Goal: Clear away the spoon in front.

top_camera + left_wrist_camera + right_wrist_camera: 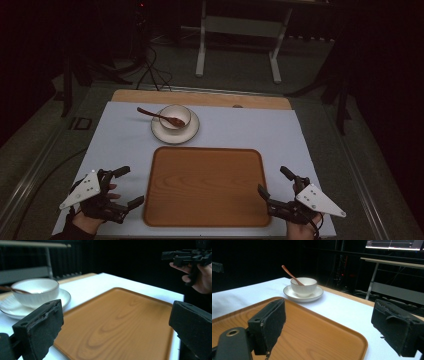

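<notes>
A wooden tray [205, 185] lies flat at the front middle of the white table [120, 135]. Behind it a white bowl [175, 116] stands on a white saucer [192, 131], with a brown wooden spoon [155, 116] resting in the bowl, handle pointing left. My left gripper [127, 187] is held open just left of the tray, nothing between its jaws. My right gripper [274, 182] is held open at the tray's right edge, also empty. The left gripper view shows the tray [120, 320], the bowl [35, 291] and the right gripper [185, 256] in a hand.
A strip of bare wood [200, 97] runs along the table's far edge. Beyond it stand a white metal frame [237, 45] and cables [152, 70] on the dark floor. In the right gripper view, the bowl [304, 286] and saucer [317, 295] sit past the tray [312, 332].
</notes>
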Tool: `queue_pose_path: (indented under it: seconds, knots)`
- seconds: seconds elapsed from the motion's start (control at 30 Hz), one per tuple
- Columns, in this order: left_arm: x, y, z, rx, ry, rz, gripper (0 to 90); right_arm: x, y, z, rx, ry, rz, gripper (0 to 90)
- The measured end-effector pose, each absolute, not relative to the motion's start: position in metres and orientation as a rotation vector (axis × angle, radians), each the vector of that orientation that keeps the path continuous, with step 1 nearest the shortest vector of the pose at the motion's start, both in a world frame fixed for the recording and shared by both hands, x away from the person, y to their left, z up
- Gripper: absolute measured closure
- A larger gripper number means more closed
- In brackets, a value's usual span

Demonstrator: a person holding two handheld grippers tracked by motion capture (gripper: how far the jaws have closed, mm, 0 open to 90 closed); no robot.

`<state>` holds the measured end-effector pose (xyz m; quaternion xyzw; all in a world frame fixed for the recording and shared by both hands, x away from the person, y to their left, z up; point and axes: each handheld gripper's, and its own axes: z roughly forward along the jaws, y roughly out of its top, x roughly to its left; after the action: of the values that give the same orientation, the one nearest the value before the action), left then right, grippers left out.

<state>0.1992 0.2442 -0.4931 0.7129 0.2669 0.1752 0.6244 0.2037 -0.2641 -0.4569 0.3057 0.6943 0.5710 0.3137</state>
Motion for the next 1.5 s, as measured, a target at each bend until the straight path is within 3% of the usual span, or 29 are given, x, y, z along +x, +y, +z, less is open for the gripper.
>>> queue_pose_path:
  seconds: [0.4, 0.77, 1.17, 1.5]
  knots:
    - [0.189, 0.237, -0.481, 1.642, 0.646, 0.43, 0.0, 0.202, -0.259, -0.457, 0.806, 1.858, 1.464, 10.7]
    - [0.191, 0.218, -0.448, 1.716, 0.525, 0.317, 0.0, 0.204, -0.25, -0.458, 0.811, 1.873, 1.425, 10.1]
    - [0.227, 0.228, -0.403, 1.689, 0.559, 0.424, 0.0, 0.201, -0.24, -0.455, 0.759, 1.9, 1.428, 10.0]
    - [0.28, 0.232, -0.397, 1.623, 0.683, 0.434, 0.3, 0.197, -0.235, -0.452, 0.724, 1.898, 1.457, 9.9]
